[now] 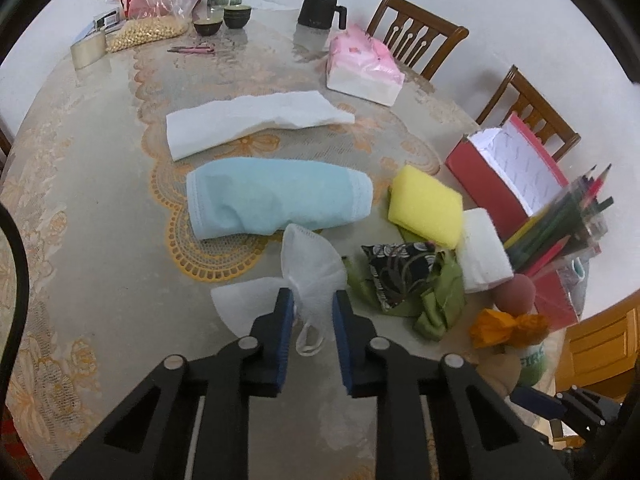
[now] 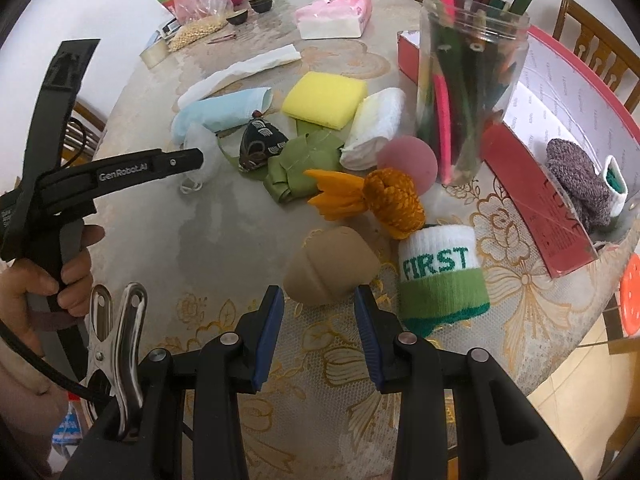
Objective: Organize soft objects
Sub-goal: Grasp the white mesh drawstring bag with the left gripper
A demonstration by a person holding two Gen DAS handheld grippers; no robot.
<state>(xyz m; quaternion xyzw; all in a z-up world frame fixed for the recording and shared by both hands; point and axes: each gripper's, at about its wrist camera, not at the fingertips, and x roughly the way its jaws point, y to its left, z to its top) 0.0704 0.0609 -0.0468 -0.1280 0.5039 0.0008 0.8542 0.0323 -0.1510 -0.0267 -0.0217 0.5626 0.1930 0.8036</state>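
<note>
My left gripper (image 1: 314, 300) is shut on a white face mask (image 1: 310, 264), whose ear loop hangs between the blue pads. Beyond it lie a rolled light-blue cloth (image 1: 276, 200), a folded white cloth (image 1: 248, 122), a yellow sponge (image 1: 426, 206), a black patterned pouch (image 1: 398, 268) and green cloth (image 1: 436, 300). My right gripper (image 2: 320, 300) is open, its pads on either side of a tan sponge (image 2: 330, 272). Beside it stand a white-green "FIRST" wristband (image 2: 440, 276) and an orange knitted toy (image 2: 384, 198). The left gripper (image 2: 188, 160) and mask (image 2: 200, 144) also show in the right wrist view.
A red box (image 2: 568, 216) at the right holds a grey knitted item (image 2: 580, 184). A jar of pencils (image 2: 468, 92), a pink ball (image 2: 408, 160), a white rolled towel (image 2: 376, 128), a pink tissue pack (image 1: 364, 66), a black mug (image 1: 320, 10) and wooden chairs (image 1: 416, 34) surround the table.
</note>
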